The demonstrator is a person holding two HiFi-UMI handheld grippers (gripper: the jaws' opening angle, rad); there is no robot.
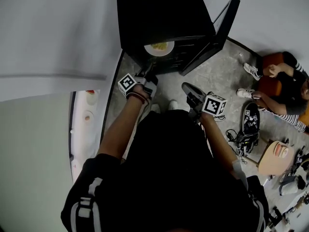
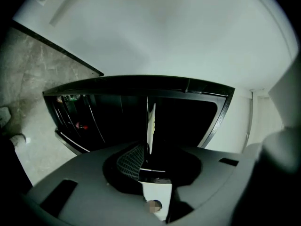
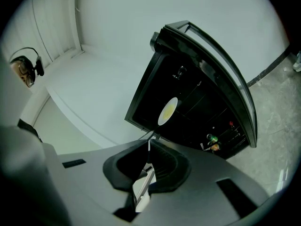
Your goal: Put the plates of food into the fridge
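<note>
Person in black top stands over an open black fridge (image 1: 169, 13) on the grey floor (image 1: 212, 76), both arms reaching forward.

Left arm: bare forearm stretched nearly straight up-frame to the fridge mouth, band on the wrist. The left gripper (image 1: 147, 71) points about level into the opening. Its fingers (image 2: 134, 159) are clamped on the near rim of 1 white plate (image 1: 159, 47) with yellow food. In the left gripper view the plate (image 2: 151, 126) shows edge-on between the 2 fingers, with the dark compartment behind. The plate sits at the front of the fridge compartment, partly under the top edge. Cannot tell if it rests on a shelf.

Right arm: elbow bent, forearm angled forward. The right gripper (image 1: 187, 88) sits lower and back from the opening, below the open fridge door (image 1: 219, 33), well apart from the plate. Its fingers (image 3: 162, 161) are together, nothing between them. The right gripper view looks at the fridge (image 3: 202, 98) from the side, with the plate (image 3: 168, 111) in the opening and small bottles (image 3: 211, 139) low in the door.

Another person (image 1: 282, 81) sits on the floor at far right.
</note>
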